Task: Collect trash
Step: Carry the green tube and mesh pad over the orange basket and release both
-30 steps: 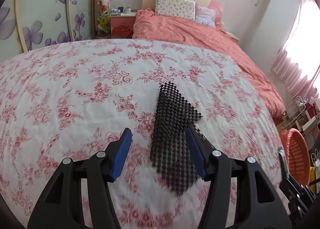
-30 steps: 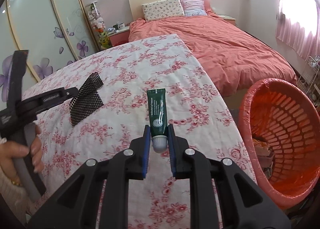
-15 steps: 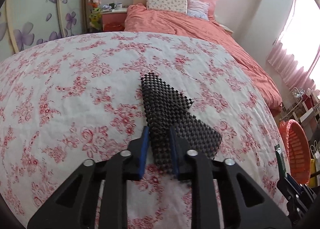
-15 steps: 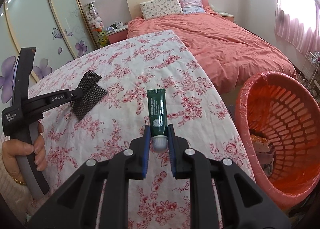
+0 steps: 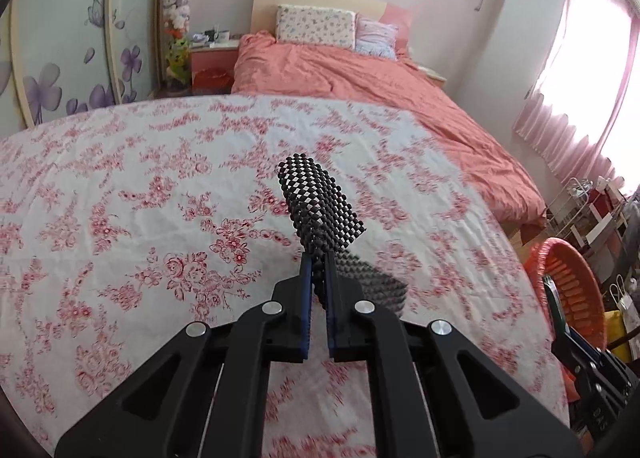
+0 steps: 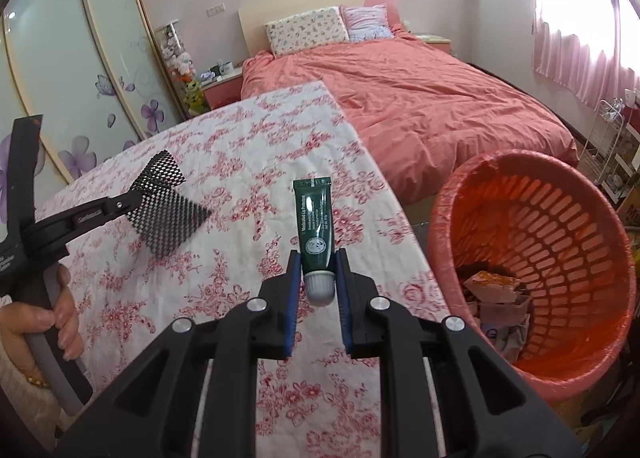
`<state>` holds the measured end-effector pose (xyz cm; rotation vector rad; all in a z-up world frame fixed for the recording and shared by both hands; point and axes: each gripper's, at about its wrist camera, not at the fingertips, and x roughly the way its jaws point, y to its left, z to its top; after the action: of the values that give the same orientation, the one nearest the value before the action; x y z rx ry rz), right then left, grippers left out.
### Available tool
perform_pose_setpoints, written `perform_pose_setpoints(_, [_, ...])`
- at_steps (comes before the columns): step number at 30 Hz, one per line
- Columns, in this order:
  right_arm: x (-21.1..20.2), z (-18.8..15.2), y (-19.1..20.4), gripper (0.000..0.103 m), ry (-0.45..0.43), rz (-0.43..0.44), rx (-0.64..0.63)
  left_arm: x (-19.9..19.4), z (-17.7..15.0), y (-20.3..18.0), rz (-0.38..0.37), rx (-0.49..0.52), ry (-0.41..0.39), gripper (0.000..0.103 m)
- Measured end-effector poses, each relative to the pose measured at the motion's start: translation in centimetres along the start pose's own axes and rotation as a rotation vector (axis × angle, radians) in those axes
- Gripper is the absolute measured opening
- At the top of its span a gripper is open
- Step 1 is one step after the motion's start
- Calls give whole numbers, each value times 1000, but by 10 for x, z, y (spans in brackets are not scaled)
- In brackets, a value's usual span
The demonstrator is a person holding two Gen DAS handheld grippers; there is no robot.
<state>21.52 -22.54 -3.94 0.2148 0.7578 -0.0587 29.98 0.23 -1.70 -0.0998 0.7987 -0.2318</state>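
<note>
Left hand-held gripper [image 5: 315,272]: clamped on the black mesh mat [image 5: 320,209] — jaws have just been closing, mat pinched between the blue pads, its free end curling up clear of the floral worktop [image 5: 120,197].
Right hand-held gripper [image 6: 316,270]: clamped on the green tube [image 6: 314,217] near its white cap, tube pointing away, lifted over the worktop edge.
Bin: the orange basket [image 6: 568,217] stands on the floor just right of the worktop, already holding wrappers.
Step in hand: carry both pieces to the basket.
Doing it well: keep both grips tight, swing right — tube first, since it is nearer — and release only once over the open rim; the floppy mat may snag on the rim.
</note>
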Motion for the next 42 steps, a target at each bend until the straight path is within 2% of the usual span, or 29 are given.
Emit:
perform_pose_setpoints(9, [-40,-3,-11,17,-65,-24,15,-42,-9,-29,-69,55,-56,5])
perform_pose_setpoints(19, [-78,-12,-38,18,-122,-85,53,-65,-21,-69,-170,103,-77,6])
perform_pose_setpoints(34, [-104,-28,-108,17,-164,-192,183,-69,-41,-148,-342,185,-52,5])
perform_pose_setpoints(42, [-100,-36,-144,17,-164,-231,241,-59,-52,-184,-400,213,-22,5])
